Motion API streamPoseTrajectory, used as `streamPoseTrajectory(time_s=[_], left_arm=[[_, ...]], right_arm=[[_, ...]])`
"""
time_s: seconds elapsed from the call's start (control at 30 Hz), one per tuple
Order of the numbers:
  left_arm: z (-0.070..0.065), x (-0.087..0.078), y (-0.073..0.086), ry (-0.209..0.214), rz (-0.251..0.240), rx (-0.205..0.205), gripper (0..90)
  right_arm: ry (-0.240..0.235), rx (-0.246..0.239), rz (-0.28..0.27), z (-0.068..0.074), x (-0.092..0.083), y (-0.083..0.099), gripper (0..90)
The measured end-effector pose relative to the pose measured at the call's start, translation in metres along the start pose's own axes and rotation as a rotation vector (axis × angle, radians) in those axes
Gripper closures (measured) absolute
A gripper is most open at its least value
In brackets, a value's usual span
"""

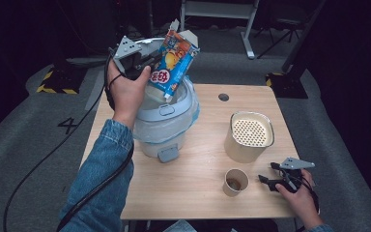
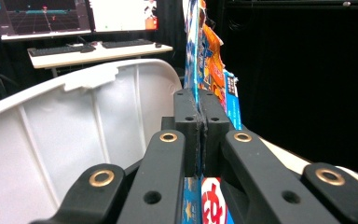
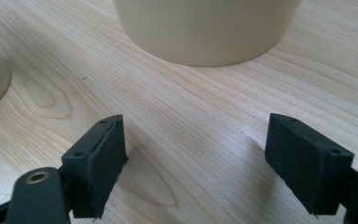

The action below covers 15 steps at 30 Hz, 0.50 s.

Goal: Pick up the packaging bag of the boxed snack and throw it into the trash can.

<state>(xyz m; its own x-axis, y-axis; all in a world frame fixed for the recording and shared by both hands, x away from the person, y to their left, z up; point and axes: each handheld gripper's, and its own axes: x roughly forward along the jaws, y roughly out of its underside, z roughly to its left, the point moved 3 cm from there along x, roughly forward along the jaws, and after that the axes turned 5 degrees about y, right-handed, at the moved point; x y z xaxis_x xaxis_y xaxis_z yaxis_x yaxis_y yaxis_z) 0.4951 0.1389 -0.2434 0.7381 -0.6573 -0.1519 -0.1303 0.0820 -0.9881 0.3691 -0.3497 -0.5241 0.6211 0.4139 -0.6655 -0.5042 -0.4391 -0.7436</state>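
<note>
1. Over the open white bin (image 1: pixel 166 118) at the far left of the surface (image 1: pixel 198 193), the left gripper (image 1: pixel 142 60) holds a blue and orange snack bag (image 1: pixel 173 60), tilted, its lower end just above the bin's mouth.
2. Seen in the left gripper view, the jaws are pressed together on the thin edge of the bag (image 2: pixel 204 70), with the raised white lid (image 2: pixel 88 121) of the bin close behind.
3. Judging by this, the step in hand is dropping the bag into the bin; the next move calls for lowering it so its bottom end clears the rim, then parting the jaws so it falls inside the liner.
4. Near the right front corner, the right gripper (image 1: pixel 275 181) rests low by a small paper cup (image 1: pixel 235 182), jaws about half open and holding nothing; its own view shows bare wood between the pads (image 3: pixel 98 163).
5. A beige container (image 1: pixel 249 135) with a perforated top stands behind the cup.
6. The inside of the bin is hidden by the bag and hand, so what lies in it cannot be told. The bag's print is too blurred to read.
</note>
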Motion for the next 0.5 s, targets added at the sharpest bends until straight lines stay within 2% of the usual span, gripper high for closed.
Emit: streamPoseTrajectory(time_s=[0.37,0.43,0.5], left_arm=[[-0.0061,-0.0001,0.0050,0.018,0.014,0.006,86.7],[-0.0078,-0.0009,0.0047,0.028,0.012,0.029,79.7],[-0.0079,-0.0019,0.0034,0.029,-0.011,0.017,63.0]], right_arm=[[0.000,0.000,0.000,0.0000,0.0000,0.0000,20.6],[0.000,0.000,0.000,0.0000,0.0000,0.0000,20.6],[0.000,0.000,0.000,0.0000,0.0000,0.0000,20.6]])
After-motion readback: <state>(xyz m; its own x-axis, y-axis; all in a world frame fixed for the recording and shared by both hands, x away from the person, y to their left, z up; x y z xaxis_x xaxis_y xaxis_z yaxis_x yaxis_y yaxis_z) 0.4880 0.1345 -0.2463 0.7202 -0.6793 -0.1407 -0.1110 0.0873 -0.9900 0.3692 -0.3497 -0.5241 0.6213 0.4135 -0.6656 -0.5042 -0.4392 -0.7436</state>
